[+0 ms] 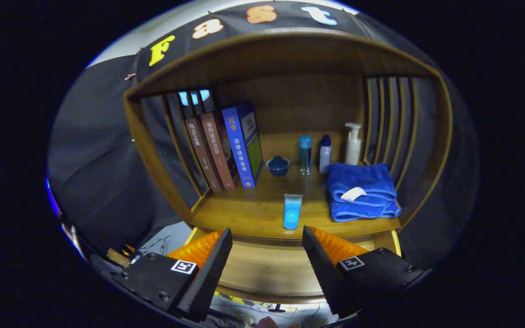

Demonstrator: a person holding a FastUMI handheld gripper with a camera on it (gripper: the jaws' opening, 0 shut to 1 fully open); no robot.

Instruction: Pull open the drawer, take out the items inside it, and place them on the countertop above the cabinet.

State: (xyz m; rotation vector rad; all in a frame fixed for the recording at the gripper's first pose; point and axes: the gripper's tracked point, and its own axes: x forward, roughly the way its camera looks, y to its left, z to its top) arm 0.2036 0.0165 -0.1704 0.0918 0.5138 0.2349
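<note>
drawer (267, 269) interior partly behind spread hand-held gripper (267, 248) fingers

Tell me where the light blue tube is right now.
In the gripper view, the light blue tube stands upright near the countertop's front edge, just beyond the open gripper, left of the folded blue towel.
</note>
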